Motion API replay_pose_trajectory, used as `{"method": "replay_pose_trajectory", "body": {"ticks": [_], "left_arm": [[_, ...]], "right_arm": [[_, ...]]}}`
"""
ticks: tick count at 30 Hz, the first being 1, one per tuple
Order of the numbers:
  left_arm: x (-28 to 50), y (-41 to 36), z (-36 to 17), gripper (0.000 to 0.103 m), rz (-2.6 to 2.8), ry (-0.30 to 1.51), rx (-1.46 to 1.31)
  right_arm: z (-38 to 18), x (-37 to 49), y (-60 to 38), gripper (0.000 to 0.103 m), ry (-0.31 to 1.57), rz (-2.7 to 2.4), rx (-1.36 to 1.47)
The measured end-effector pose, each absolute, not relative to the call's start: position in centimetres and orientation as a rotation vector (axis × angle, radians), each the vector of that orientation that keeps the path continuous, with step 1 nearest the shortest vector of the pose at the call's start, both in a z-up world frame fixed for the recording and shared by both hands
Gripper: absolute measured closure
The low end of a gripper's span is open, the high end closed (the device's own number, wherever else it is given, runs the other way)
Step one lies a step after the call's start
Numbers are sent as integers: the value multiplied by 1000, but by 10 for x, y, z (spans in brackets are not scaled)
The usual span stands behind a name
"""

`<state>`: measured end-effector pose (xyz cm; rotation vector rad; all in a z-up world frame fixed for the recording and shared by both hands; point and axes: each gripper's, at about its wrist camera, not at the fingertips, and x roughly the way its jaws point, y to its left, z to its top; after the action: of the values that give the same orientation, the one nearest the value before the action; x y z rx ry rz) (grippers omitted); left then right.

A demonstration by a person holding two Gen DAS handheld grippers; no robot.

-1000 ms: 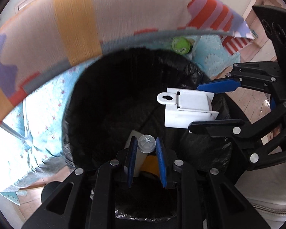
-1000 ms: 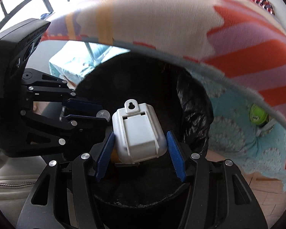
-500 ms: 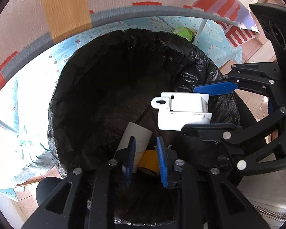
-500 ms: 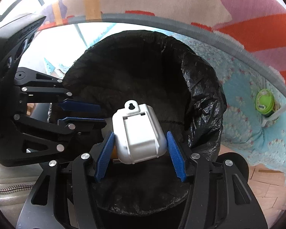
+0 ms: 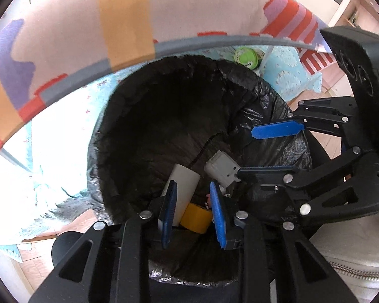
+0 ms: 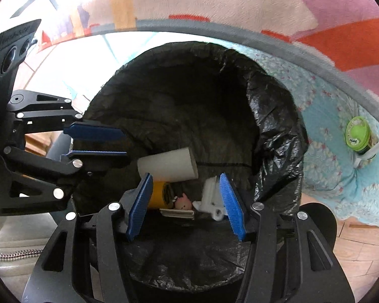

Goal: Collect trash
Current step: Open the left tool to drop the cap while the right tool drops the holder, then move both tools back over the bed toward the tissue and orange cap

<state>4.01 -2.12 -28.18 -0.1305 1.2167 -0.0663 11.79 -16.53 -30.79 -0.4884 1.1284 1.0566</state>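
A bin lined with a black bag (image 5: 265,96) (image 6: 278,126) fills both views. At its bottom lie a white tube (image 5: 184,179) (image 6: 168,164), a yellow tape roll (image 5: 195,217) (image 6: 159,194), a white plastic box (image 5: 221,169) (image 6: 209,197) and a small pink thing (image 6: 182,202). My left gripper (image 5: 192,213) hangs over the near rim, its jaws opening with nothing between them. My right gripper (image 6: 185,205) stands open and empty over the bin. Each shows side-on in the other's view: the right gripper (image 5: 273,149) on the right, the left gripper (image 6: 96,142) on the left.
A striped fabric edge (image 5: 128,17) (image 6: 240,0) overhangs the bin's far side. Beyond it lies a light-blue patterned cloth (image 5: 70,116) (image 6: 328,151) with a green-lidded cup (image 5: 247,56) (image 6: 357,132) on it. Wooden floor (image 6: 361,250) shows at the lower right.
The left gripper let go of the white tube, which now lies in the bin. The white box has left the right gripper's pads and dropped to the bottom.
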Motion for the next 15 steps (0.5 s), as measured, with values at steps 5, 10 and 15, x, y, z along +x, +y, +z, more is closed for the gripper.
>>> {"method": "replay_pose_trajectory", "body": {"ticks": [5, 10, 15], "left_arm": [[36, -17, -269, 77, -61, 1178, -138], [33, -13, -247, 77, -65, 1122, -138], [32, -6, -221, 77, -72, 1048, -150]], "right_arm": [[-295, 119, -173, 49, 1113, 1042, -459], [-279, 114, -176, 49, 1080, 1044, -443], [-253, 116, -180, 49, 1029, 1054, -412]]}}
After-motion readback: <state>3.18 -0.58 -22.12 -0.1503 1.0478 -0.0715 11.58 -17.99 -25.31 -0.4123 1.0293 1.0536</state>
